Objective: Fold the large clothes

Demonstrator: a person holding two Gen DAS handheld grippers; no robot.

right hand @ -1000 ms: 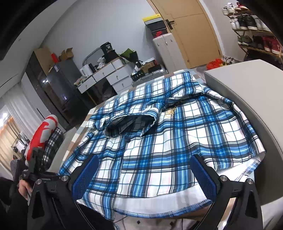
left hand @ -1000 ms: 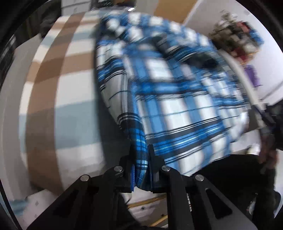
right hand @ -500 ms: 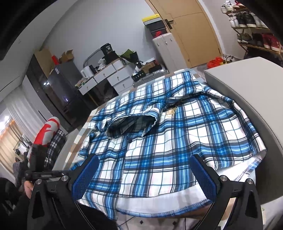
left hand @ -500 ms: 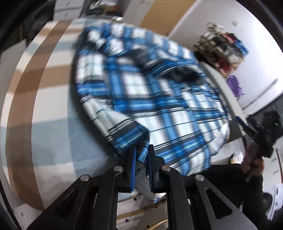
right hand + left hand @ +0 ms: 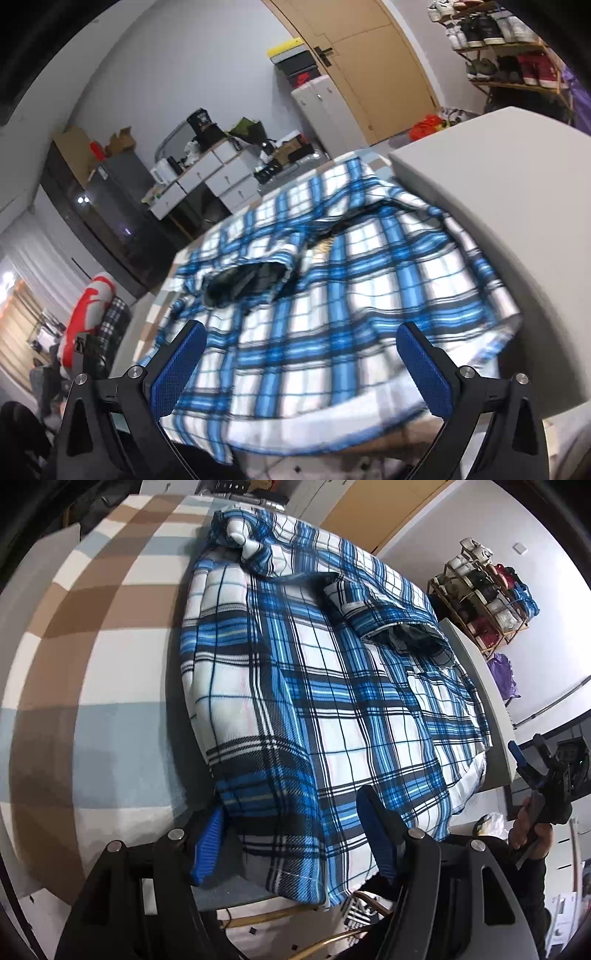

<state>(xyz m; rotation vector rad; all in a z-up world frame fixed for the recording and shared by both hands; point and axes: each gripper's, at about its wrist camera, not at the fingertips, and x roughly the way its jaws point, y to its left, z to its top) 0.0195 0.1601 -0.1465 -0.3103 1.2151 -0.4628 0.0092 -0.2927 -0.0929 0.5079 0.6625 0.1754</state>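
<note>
Tongs (image 5: 295,834) agape over plaid shirt (image 5: 314,686)

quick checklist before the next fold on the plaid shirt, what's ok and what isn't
1. Left gripper open, hem edge between its fingers: ok.
2. Right gripper open, holding nothing: ok.
3. Plaid shirt on the striped blanket: ok.
4. Shirt lying flat: not ok, sleeve bunched on top, far end rumpled.
5. Near hem fully supported: not ok, it hangs over the edge.
6. Right side lying square: cannot tell, that view is blurred.

bare blanket (image 5: 110,686) left of shirt (image 5: 332,701)
</note>
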